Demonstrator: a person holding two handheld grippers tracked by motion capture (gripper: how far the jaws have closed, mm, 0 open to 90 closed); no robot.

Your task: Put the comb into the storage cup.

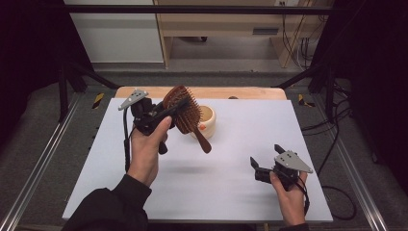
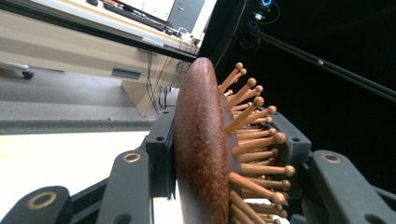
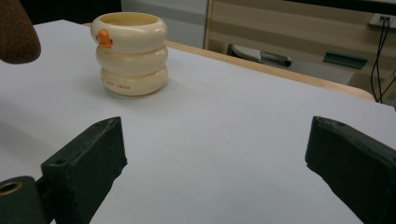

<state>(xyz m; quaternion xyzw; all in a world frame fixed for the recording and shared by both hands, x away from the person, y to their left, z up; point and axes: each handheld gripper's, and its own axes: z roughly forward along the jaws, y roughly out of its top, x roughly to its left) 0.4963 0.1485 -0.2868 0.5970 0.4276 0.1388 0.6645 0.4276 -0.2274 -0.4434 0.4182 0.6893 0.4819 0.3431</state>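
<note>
Left tool (image 1: 166, 113) clamps hairbrush (image 1: 185, 113) | cup (image 1: 208, 120) upright, contents unclear

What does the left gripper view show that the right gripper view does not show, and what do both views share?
Left gripper view alone: the left gripper closed on the head of the wooden hairbrush, with its bristles toward the right jaw.

Right gripper view alone: the right gripper with jaws apart and nothing between them, and the cream ringed cup standing on the white table.

Both: the hairbrush and the white table.
</note>
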